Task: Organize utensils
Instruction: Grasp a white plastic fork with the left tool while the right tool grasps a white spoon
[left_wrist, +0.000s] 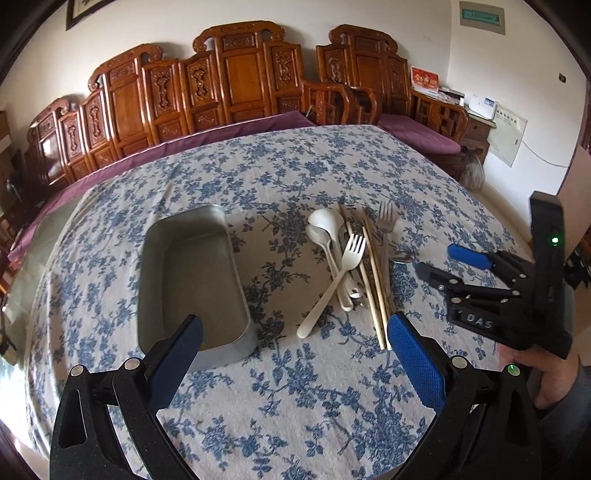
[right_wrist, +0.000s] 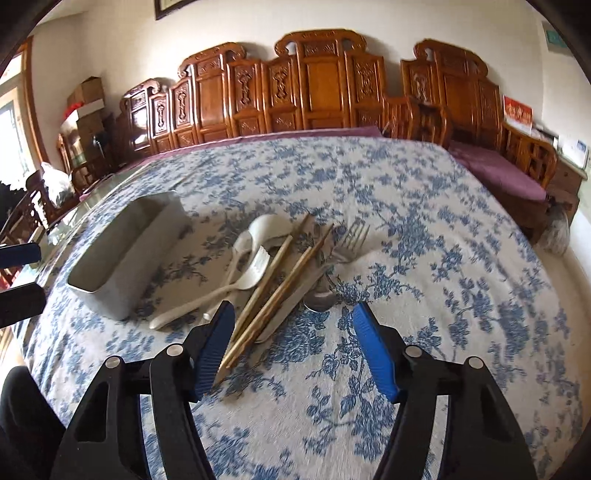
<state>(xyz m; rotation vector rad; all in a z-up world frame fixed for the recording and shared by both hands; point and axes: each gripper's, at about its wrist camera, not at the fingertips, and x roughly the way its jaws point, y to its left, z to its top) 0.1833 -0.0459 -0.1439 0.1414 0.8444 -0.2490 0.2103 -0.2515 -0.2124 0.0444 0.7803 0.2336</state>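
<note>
Right wrist view puts the right gripper (right_wrist: 293, 345) low over the floral tablecloth (right_wrist: 424, 258), jaws apart with nothing between them, aimed at the pile of utensils (right_wrist: 284, 266) lying at twelve o'clock from its fingertips. Left wrist view shows the left gripper (left_wrist: 295, 356) also spread wide and empty, with the metal tray (left_wrist: 192, 273) at about eleven o'clock from it and the pile at one o'clock; the tray holds nothing yet.

My reading is that the step in hand is picking a first piece from the heap. It would go best by taking whatever lies outermost and on top, likely the chopsticks (right_wrist: 266, 299), whose near ends point at the right gripper's inner pad. Close across the narrow width near one end, lift cleanly so the crossed pieces do not drag, and lay it lengthwise in the tray.

The chopsticks are thin, pale wooden rods, smooth and prone to roll. A white plastic fork (right_wrist: 255, 269) and white plastic spoons (right_wrist: 269, 225) look light and glossy, with broad curved bowls. A metal fork (right_wrist: 351, 240) and a metal spoon (right_wrist: 319, 299) shine and would be slippery. The tray is a dull grey rectangle with rounded corners and upright walls. Ribbed blue pads line both grippers, and the soft cloth wrinkles slightly
</note>
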